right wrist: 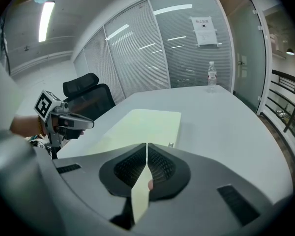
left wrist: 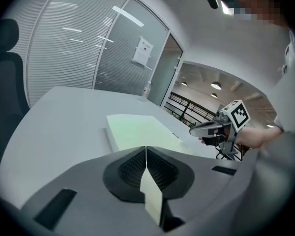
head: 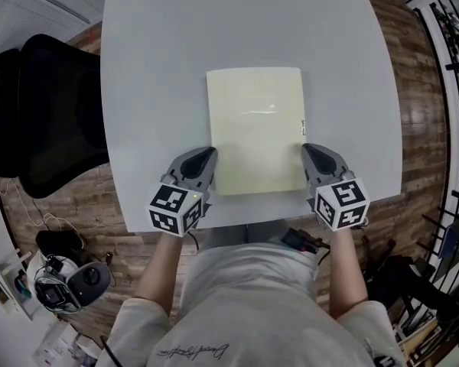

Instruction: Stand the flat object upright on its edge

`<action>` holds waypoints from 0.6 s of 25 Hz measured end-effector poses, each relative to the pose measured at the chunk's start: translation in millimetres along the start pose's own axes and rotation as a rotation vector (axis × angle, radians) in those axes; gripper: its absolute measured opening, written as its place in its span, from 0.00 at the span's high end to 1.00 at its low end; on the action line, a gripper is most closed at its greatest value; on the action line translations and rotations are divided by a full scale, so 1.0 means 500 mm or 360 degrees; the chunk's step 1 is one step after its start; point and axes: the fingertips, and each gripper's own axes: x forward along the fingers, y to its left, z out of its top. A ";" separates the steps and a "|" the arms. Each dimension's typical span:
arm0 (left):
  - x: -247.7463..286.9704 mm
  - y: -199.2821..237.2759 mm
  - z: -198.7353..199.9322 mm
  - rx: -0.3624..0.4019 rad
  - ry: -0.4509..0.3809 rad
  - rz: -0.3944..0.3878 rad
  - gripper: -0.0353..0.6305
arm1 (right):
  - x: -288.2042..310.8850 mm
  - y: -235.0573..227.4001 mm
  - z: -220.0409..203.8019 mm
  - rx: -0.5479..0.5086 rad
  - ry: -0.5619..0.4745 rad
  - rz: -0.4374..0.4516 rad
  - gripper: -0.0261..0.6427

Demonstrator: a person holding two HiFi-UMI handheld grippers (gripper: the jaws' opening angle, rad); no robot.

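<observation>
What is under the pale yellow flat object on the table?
The flat object lies flat on the white table, which shows around its edges. The surface beneath it is covered, so anything thin there cannot be seen.

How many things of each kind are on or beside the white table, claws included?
Pale yellow flat board: 1
Water bottle: 1
Office chair: 1
Claws: 2 (left claw, right claw)
Total: 5
</observation>
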 end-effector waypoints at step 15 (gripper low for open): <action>0.054 0.048 -0.034 -0.0167 0.0155 -0.0030 0.72 | 0.047 -0.049 -0.026 0.0106 0.0118 0.0011 0.71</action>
